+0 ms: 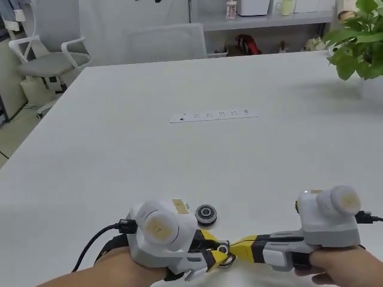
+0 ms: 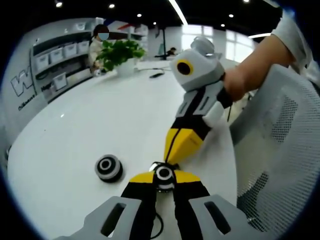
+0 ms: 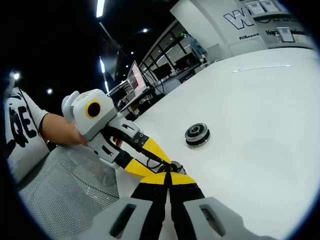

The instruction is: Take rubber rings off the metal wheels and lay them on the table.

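1. Firstly, from the head view: low at the near edge of the white table (image 1: pixel 119 149), left gripper (image 1: pixel 213 253) and right gripper (image 1: pixel 237 247) pointing at each other, yellow tips meeting around one small held wheel (image 1: pixel 223 248). Just behind the left gripper, but apart from it, a second wheel (image 1: pixel 206 214) lying flat on the table, with a black rubber ring (image 1: pixel 198 214) around it. Farther back a white power strip (image 1: pixel 214 115), at the far right a green plant (image 1: pixel 356 39), beyond the far left corner a white chair (image 1: pixel 51 57).

2. Next, from the left gripper view: own jaws closed firmly on the held wheel (image 2: pixel 164 174), gripped between the yellow tips. From the upper right comes the right gripper (image 2: pixel 179 150), tip touching the same wheel on its far side. To the left, near but not touching, the second wheel (image 2: pixel 108 167), flat on the table. On the right a grey mesh chair back (image 2: pixel 280 150).

3. Lastly, from the right gripper view: own jaws drawn together with only a thin slit between, tips right at the held wheel (image 3: pixel 175 166). Not possible to tell whether pinching the ring or the metal. From the left comes the left gripper (image 3: pixel 155 160), clamped on that wheel. Beyond, well clear of both, the second wheel (image 3: pixel 197 134) on the table.
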The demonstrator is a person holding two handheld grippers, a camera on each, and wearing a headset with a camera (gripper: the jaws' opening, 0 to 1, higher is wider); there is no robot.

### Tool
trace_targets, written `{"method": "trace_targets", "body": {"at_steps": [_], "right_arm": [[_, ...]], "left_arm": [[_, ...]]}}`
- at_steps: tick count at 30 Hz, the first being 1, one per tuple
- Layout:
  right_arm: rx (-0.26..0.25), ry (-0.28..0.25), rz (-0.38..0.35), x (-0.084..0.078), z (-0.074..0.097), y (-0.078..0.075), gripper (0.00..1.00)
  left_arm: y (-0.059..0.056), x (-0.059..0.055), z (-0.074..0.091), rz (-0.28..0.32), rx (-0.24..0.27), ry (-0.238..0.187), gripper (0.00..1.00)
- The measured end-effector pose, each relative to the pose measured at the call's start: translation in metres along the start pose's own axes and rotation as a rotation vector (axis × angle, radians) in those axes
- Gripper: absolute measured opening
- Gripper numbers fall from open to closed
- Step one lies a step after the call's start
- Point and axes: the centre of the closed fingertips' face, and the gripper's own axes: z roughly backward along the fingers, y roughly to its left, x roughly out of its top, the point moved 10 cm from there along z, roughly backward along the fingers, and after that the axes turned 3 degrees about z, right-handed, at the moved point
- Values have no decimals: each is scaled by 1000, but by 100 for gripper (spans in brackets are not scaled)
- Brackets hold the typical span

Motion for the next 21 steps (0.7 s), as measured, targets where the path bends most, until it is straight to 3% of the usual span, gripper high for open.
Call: {"method": "trace_targets", "body": {"at_steps": [7,8,21], "right_arm": [[29,-8,-8,1,-2,3,0],[94,-6,-14,1,-3,8,0],[9,0,-13,0,0,2,0]], "left_arm": [[0,0,0,-1,0,-2,12],[0,0,0,0,2,-2,12],[-2,-1,1,-10,8,-12,12]]}}
